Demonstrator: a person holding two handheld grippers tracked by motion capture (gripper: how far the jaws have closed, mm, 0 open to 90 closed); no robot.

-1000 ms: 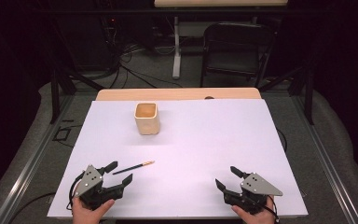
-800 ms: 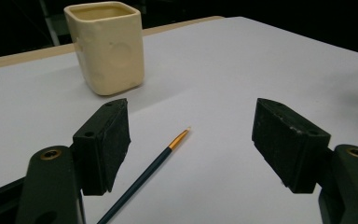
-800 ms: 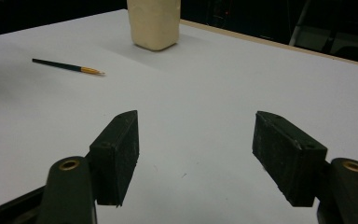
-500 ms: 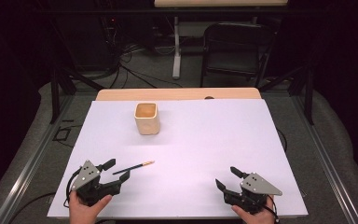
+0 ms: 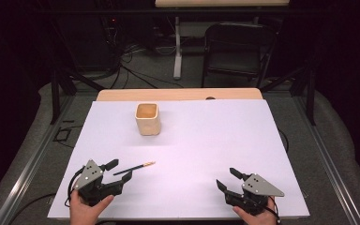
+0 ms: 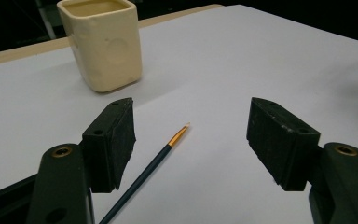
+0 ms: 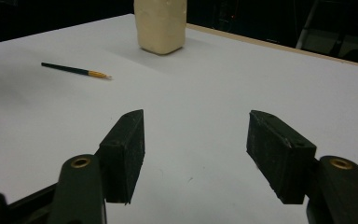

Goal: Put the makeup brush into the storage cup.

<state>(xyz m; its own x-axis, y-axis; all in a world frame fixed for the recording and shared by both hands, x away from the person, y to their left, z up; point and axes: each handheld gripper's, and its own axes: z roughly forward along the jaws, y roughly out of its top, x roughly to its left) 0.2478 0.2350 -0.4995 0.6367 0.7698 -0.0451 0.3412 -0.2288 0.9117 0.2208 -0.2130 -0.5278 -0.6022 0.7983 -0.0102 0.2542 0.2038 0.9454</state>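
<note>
While both grippers sit low at the near edge of the white table [image 5: 201, 136], nothing is held. Left gripper [image 5: 117, 171]: jaws wide, have just been closing a little, pads not touching anything. Thin dark paintbrush [image 5: 133, 168] lies flat on the table, its dark handle end running in between the left jaws, gold ferrule and pale tip pointing away toward the cup; in the left gripper view it lies closer to the left-hand pad [image 6: 116, 140] but clear of it. Right gripper [image 5: 228, 179]: jaws also wide, just been closing slightly, only bare table between them, well apart from the paintbrush. Cream square cup [image 5: 147, 118] stands upright farther back, left of centre, well apart from the paintbrush and both grippers.
</note>
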